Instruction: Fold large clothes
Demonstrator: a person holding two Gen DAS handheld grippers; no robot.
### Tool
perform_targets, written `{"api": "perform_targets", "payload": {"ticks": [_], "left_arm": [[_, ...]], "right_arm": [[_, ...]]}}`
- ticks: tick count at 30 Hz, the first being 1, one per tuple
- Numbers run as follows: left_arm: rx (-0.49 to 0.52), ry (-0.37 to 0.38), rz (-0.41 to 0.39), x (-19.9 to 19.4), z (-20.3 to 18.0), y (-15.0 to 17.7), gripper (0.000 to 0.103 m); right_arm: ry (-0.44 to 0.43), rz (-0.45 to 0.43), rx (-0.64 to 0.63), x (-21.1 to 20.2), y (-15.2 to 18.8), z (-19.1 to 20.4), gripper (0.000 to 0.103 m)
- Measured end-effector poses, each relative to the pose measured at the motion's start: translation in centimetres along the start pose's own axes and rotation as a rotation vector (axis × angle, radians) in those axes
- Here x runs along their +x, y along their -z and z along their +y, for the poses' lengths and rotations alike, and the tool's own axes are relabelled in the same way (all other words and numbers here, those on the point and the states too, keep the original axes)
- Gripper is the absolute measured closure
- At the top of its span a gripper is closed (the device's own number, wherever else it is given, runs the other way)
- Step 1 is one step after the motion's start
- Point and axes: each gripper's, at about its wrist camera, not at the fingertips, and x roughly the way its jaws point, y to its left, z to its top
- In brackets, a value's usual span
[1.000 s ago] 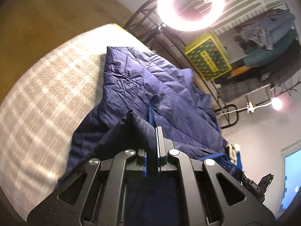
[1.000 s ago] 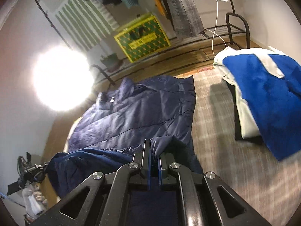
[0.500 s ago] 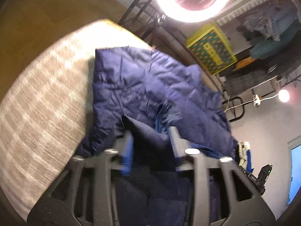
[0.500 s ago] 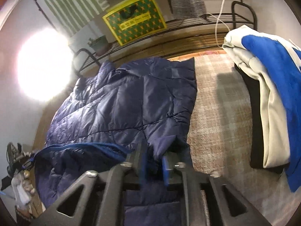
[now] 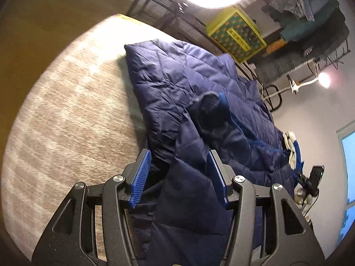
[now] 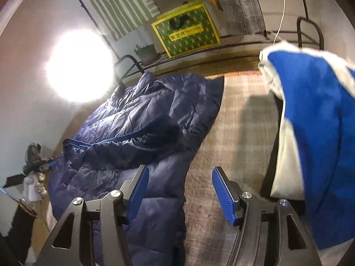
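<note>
— Where does the navy quilted jacket [image 6: 142, 133] lie?

— Spread across the plaid bed cover [image 6: 239, 133], one side folded over the body, its far hem near the bed's far edge; a blue-and-white garment [image 6: 315, 119] sits apart at the right edge.

— And the grippers?

— The left gripper [image 5: 179, 175] has jaws wide apart, jacket fabric loose between them; the right gripper [image 6: 179, 190] is spread too, straddling the jacket's edge, gripping nothing.

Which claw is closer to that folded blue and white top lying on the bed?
Right. The right claw hangs open just beside the blue and white top; the left claw sits across the navy jacket from it.
</note>
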Motion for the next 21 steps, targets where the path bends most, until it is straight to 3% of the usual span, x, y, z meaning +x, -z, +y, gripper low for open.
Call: {"api": "perform_targets", "payload": {"ticks": [5, 8, 10, 12, 13, 18, 21], "left_arm": [[0.048, -0.016, 0.022, 1.0, -1.1, 0.5, 0.051], [0.067, -0.030, 0.015, 1.2, -1.7, 0.5, 0.074], [0.099, -0.068, 0.004, 1.1, -2.2, 0.7, 0.093], [0.143, -0.104, -0.017, 0.9, -3.0, 1.1, 0.097], [0.164, -0.123, -0.029, 0.7, -3.4, 1.3, 0.098], [0.261, -0.184, -0.103, -1.1, -5.6, 1.7, 0.100], [0.279, -0.212, -0.150, -2.3, -6.3, 1.2, 0.100]], "right_arm": [[-0.028, 0.039, -0.009, 2.0, 0.6, 0.2, 0.044], [-0.040, 0.057, -0.042, 2.7, 0.5, 0.9, 0.068], [-0.010, 0.052, -0.083, 2.6, 0.5, 1.8, 0.074], [0.049, 0.057, -0.128, 2.4, 0.4, 2.8, 0.092], [0.064, 0.054, -0.149, 2.2, 0.5, 3.2, 0.096], [0.186, 0.013, -0.289, 1.1, 0.5, 6.3, 0.101], [0.212, -0.049, -0.317, -0.4, -0.1, 7.5, 0.101]]}}
